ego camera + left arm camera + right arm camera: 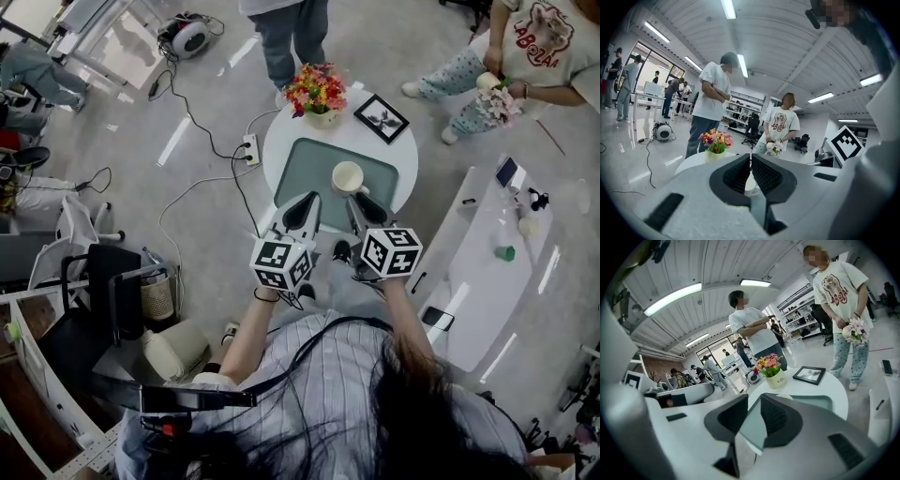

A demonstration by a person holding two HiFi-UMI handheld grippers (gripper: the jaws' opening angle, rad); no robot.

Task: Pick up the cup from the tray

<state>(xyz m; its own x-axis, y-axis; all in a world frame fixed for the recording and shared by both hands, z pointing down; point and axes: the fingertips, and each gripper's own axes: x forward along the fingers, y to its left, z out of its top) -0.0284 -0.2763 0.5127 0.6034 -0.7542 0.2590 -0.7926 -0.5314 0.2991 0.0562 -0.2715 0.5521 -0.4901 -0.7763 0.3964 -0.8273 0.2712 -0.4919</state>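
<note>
1. Our left claw [750, 158] is clenched on nothing.
2. Our right claw [754, 399] is clenched too, empty.
3. The cup [348, 177] stands on the tray [305, 164] on the bench [281, 131], near both claws, untouched.

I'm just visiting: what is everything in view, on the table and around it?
Round table: one, white, centre.
Tray: one, teal, on the table.
Cup: one, cream, on the tray's right part.
Flower pot: one, pale, multicoloured blooms, table's far edge.
Picture frame: one, black, table's far right.
Power strip: one, white, floor left of table.
Bystander in jeans: one, beyond table.
Bystander holding bouquet: one, white top, far right.
Left tongs: one, grey, shut, empty, table's near side.
Right tongs: one, grey, shut, empty, alongside.
</note>
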